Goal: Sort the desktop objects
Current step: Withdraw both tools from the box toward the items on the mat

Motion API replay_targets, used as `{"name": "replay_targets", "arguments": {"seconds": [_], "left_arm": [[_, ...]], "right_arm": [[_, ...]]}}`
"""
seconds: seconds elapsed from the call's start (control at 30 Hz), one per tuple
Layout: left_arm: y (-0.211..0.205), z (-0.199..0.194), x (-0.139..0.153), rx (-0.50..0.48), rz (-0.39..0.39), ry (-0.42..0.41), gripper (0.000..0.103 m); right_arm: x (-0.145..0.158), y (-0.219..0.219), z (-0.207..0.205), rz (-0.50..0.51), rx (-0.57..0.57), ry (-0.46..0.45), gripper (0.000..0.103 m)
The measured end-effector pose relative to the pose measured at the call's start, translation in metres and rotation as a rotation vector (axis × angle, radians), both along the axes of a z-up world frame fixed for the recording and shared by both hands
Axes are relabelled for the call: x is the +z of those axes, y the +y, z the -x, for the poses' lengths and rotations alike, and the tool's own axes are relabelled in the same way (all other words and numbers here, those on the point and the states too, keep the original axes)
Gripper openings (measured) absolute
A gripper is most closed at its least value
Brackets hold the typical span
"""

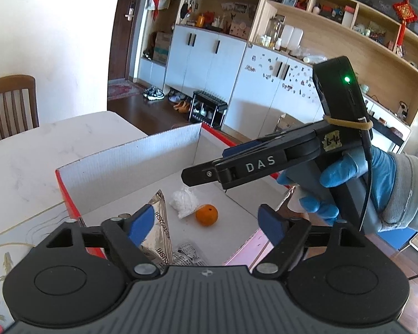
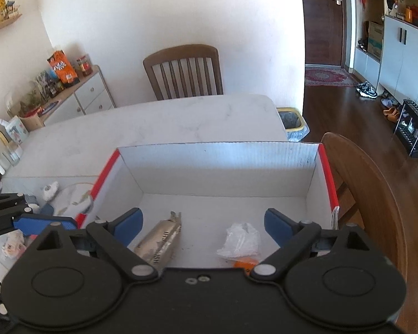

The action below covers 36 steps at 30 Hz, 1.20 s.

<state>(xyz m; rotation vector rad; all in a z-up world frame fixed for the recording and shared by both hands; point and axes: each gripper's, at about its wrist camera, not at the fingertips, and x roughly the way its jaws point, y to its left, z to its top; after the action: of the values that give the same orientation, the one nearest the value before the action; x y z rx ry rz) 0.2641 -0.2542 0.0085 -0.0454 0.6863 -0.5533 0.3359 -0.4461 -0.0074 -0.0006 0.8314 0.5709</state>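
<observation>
We hold both tools above a red-sided cardboard box (image 2: 327, 172) that stands at the near right corner of the white table (image 2: 158, 122). The left tool (image 1: 206, 224) is released, its blue pads spread with nothing between them. The right tool (image 2: 203, 224) is likewise released and empty; from the left wrist view it shows side-on above the far right corner of the box, gripped by a hand (image 1: 345, 183) in a blue glove.

On the box floor lies an orange (image 1: 207, 215) near the middle; a crumpled white plastic bag (image 1: 184, 202) touches it on the far side; a silver snack pouch (image 1: 160, 222) lies toward the left wall, and a small printed sachet (image 1: 190, 254) sits by the near wall.

Outside the box, along the table's left edge, we see a crumpled white wad (image 2: 49, 190), a blue item (image 2: 46, 209) just beside it, and a pinkish wrapper (image 2: 12, 246) at the near edge. A wooden chair (image 2: 182, 71) stands at the table's far edge.
</observation>
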Motion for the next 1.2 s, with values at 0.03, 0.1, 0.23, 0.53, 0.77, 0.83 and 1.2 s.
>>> {"name": "replay_targets", "arguments": {"seconds": [0.03, 0.1, 0.23, 0.53, 0.77, 0.83, 1.2], "left_arm": [[0.001, 0.001, 0.002, 0.001, 0.004, -0.001, 0.082], [0.003, 0.004, 0.005, 0.002, 0.011, -0.005, 0.082], [0.011, 0.014, 0.009, 0.012, 0.013, -0.017, 0.082], [0.03, 0.033, 0.021, 0.045, 0.019, -0.057, 0.094], [0.047, 0.049, 0.029, 0.049, 0.016, -0.099, 0.101], [0.052, 0.054, 0.031, 0.05, 0.018, -0.106, 0.102], [0.098, 0.086, 0.031, 0.087, 0.028, -0.103, 0.102]], "right_arm": [[0.002, 0.0, 0.002, -0.005, -0.003, -0.004, 0.095], [0.005, -0.001, 0.007, -0.015, -0.005, -0.011, 0.097], [0.013, 0.001, 0.016, -0.043, -0.003, -0.026, 0.099], [0.028, 0.011, 0.041, -0.106, 0.003, -0.067, 0.102], [0.041, 0.025, 0.061, -0.14, 0.005, -0.09, 0.102], [0.044, 0.032, 0.067, -0.136, 0.009, -0.097, 0.102], [0.053, 0.074, 0.103, -0.116, 0.023, -0.109, 0.102]]}}
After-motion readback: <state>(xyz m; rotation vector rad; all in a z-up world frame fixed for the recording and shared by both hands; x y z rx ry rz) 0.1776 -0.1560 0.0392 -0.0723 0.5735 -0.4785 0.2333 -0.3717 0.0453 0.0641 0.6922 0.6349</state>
